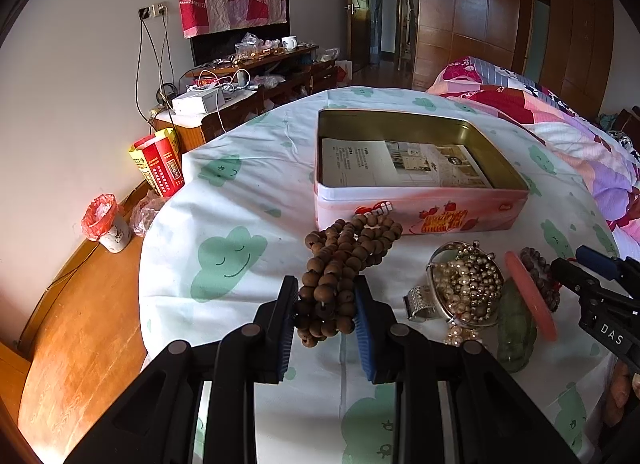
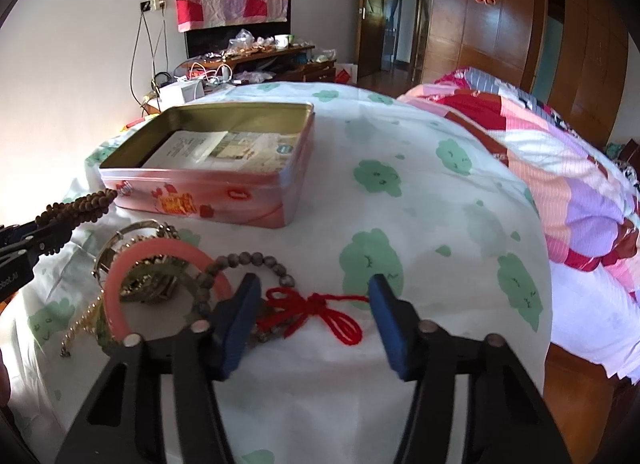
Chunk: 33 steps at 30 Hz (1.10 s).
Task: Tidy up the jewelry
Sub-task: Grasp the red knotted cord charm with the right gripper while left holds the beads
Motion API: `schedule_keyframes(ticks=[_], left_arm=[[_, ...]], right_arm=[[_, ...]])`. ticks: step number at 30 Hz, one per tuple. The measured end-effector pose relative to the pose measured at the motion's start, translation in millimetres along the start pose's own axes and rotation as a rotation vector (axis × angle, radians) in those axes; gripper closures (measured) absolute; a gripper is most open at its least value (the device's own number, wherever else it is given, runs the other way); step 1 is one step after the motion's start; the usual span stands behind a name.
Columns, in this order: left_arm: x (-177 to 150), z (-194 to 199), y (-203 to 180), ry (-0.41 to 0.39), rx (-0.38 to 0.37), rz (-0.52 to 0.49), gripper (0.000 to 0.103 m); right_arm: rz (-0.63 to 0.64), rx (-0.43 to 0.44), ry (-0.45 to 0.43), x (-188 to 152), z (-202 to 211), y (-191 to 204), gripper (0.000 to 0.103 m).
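My left gripper [image 1: 326, 300] is shut on a bunch of brown wooden prayer beads [image 1: 344, 264] and holds them above the bed, just in front of the open pink tin [image 1: 420, 207]. The beads also show at the left of the right wrist view [image 2: 80, 207]. My right gripper [image 2: 314, 292] is open, its fingers on either side of a red knotted cord [image 2: 316, 312] tied to a dark bead bracelet [image 2: 256, 260]. A pink bangle [image 2: 120, 276], pearl and gold jewelry [image 1: 468, 284] and a green stone piece [image 1: 516, 328] lie in a pile beside it.
The tin [image 2: 208, 199] holds a printed leaflet [image 1: 400, 163]. The bed has a white sheet with green clouds [image 2: 400, 191] and a patchwork quilt [image 2: 560, 167] on the right. A cluttered wooden cabinet [image 1: 256, 75], a bin [image 1: 106, 223] and a red carton [image 1: 158, 163] stand on the floor at left.
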State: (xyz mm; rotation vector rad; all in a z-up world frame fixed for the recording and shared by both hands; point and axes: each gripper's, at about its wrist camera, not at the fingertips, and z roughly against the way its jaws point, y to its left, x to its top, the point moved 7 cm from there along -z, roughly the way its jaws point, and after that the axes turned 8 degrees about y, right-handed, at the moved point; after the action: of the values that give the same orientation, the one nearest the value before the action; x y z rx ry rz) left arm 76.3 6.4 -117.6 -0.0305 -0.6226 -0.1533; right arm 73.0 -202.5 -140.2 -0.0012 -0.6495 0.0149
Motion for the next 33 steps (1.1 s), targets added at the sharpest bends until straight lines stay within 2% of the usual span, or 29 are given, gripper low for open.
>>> schedule_keyframes(ticks=[3,7,15,23,33], left_arm=[[-1,-1,1,0.004,-0.003,0.003,0.075],[0,-2,1,0.003,-0.003,0.002,0.075],[3,6,0,-0.026,0.000,0.001,0.075],[14,24,0,-0.087,0.054,-0.025,0.075],[20,30,1,-0.093,0.045,-0.014,0.075]], right_arm=[[0.000,0.019,0.023,-3,-5,0,0.061],[0.006,0.067,0.054,-9,-11,5,0.091],[0.000,0.100,-0.016,-1,5,6,0.094],[0.036,0.066,-0.090,13,23,6,0.094],[0.075,0.035,-0.128,20,30,8,0.094]])
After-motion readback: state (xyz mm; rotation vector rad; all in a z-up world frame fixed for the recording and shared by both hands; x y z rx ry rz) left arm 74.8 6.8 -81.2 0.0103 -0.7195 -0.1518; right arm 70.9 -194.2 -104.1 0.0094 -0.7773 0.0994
